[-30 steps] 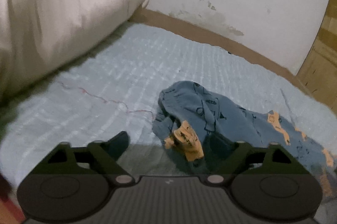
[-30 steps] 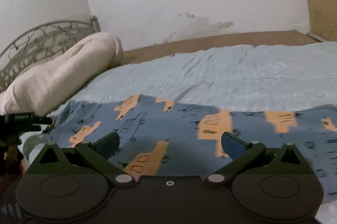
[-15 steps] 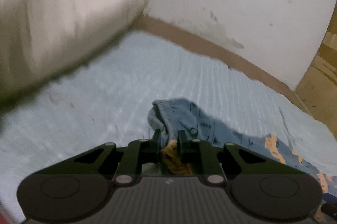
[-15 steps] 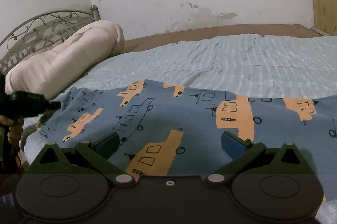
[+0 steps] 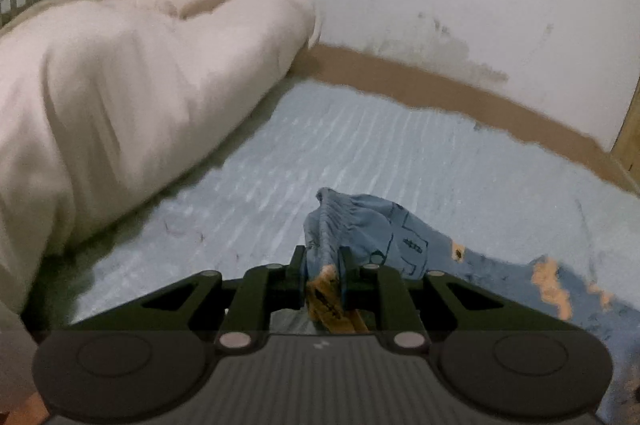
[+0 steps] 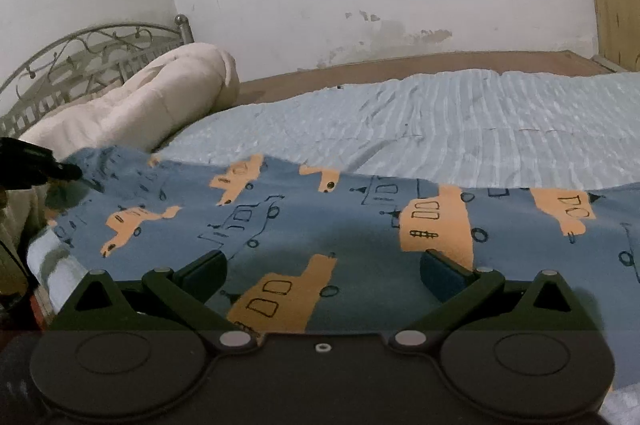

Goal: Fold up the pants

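Blue pants (image 6: 320, 221) with orange vehicle prints lie spread across the near side of a bed. My left gripper (image 5: 323, 265) is shut on a bunched end of the pants (image 5: 356, 221) and holds it a little above the sheet. It also shows at the left edge of the right wrist view (image 6: 60, 171), pinching that end. My right gripper (image 6: 324, 271) is open, its jaws wide apart just above the middle of the pants, with nothing between them.
A light blue ribbed sheet (image 6: 440, 129) covers the bed. A rolled cream duvet (image 5: 120, 97) lies at the left against a metal headboard (image 6: 88, 61). A brown bed edge (image 5: 440, 85) and a white wall run along the far side.
My left gripper closed on the end of the pants and lifted it, pulling the fabric taut. My right gripper stayed open while the pants spread out below it.
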A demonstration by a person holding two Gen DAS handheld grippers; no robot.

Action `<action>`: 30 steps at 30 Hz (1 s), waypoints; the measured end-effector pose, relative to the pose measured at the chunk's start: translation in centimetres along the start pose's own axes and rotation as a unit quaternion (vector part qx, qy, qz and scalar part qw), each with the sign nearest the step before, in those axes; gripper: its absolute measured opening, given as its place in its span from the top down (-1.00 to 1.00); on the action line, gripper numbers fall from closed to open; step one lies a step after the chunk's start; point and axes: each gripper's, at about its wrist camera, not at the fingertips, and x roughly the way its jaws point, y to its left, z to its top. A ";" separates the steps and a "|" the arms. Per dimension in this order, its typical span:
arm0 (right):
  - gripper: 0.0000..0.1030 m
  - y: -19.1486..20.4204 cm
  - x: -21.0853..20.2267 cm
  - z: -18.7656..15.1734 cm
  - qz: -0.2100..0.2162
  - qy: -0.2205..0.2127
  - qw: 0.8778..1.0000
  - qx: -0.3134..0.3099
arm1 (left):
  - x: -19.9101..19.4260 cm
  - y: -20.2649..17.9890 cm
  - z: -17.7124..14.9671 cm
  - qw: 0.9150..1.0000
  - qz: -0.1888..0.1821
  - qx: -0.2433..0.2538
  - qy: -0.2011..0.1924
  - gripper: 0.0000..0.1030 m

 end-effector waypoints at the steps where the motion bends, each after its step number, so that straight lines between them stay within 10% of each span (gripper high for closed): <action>1: -0.99 0.1 0.0 0.0 -0.001 0.000 1.000 -0.006 | 0.7 0.1 -0.4 1.000 0.000 -0.002 0.006 0.68; 6: -0.99 0.6 0.1 -0.4 -0.009 -0.001 0.999 -0.033 | 2.2 1.0 -2.0 1.000 -0.008 -0.001 0.027 0.50; 8: -0.99 0.8 0.1 -0.6 -0.013 -0.002 0.999 -0.041 | 1.6 1.1 -2.1 1.000 -0.003 0.008 0.017 -0.08; 10: -0.99 1.0 0.0 -0.8 -0.017 -0.005 0.999 -0.045 | 0.8 1.2 -1.6 1.000 -0.003 0.023 -0.002 -0.26; 18: -0.99 1.3 -0.3 -1.2 -0.020 -0.009 0.998 -0.052 | 2.3 -0.9 0.7 0.992 -0.008 0.127 0.020 -0.26; 24: -0.99 1.3 -0.4 -1.2 -0.019 -0.008 0.998 -0.052 | 6.1 0.5 1.5 0.995 -0.043 0.063 0.065 0.86; 30: -0.99 1.4 -0.4 -1.4 -0.022 -0.007 0.998 -0.055 | 6.7 -0.8 1.2 0.995 -0.027 0.094 0.025 0.91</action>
